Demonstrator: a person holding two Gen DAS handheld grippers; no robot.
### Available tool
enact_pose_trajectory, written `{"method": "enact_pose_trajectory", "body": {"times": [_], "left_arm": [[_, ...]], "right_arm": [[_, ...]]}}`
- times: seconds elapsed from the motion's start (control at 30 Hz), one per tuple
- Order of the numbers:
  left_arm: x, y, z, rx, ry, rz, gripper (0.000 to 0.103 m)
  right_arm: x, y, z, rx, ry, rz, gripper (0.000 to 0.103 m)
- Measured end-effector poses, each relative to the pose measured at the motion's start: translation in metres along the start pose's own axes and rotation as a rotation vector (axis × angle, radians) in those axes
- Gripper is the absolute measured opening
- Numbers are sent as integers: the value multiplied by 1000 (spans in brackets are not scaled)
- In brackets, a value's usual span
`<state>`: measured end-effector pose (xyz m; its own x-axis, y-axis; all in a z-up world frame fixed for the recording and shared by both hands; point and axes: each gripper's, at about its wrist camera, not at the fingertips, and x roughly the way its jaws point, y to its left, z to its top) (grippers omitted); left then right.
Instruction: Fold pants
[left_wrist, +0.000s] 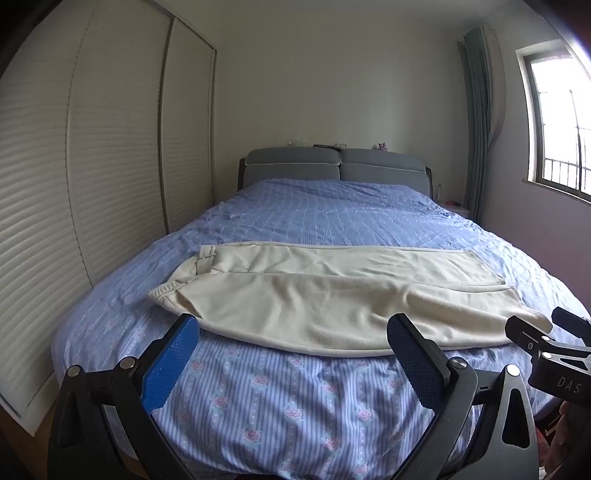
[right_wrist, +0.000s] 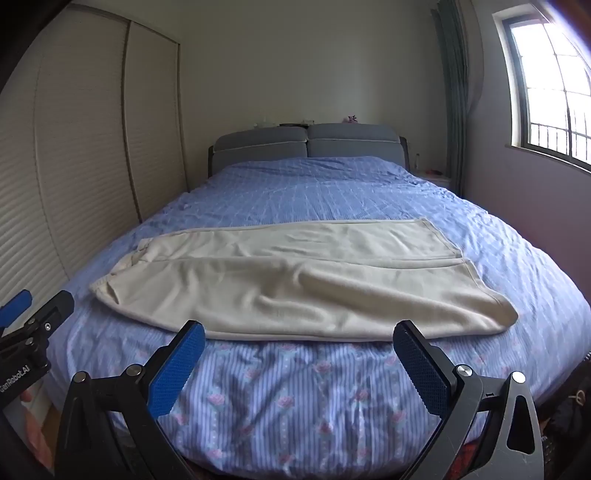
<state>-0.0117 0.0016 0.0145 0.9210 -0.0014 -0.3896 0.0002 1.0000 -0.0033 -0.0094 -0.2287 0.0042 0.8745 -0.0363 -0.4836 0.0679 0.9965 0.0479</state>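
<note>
Cream pants lie flat across the foot of the bed, waistband at the left, leg cuffs at the right. The two legs lie side by side, the near one slightly rumpled. The pants also show in the right wrist view. My left gripper is open and empty, just short of the pants' near edge. My right gripper is open and empty, also at the near edge, further right. Each gripper shows at the edge of the other's view.
The bed has a blue checked cover and a striped floral sheet hanging over the foot. A grey headboard stands at the far wall. Louvred wardrobe doors line the left side. A window and curtain are on the right.
</note>
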Motion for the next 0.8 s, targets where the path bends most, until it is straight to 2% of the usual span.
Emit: {"method": "enact_pose_trajectory", "body": {"times": [0.8], "left_arm": [[-1, 3, 2, 2, 13, -5, 103]], "right_arm": [[-6, 3, 1, -1, -8, 1, 103]]}}
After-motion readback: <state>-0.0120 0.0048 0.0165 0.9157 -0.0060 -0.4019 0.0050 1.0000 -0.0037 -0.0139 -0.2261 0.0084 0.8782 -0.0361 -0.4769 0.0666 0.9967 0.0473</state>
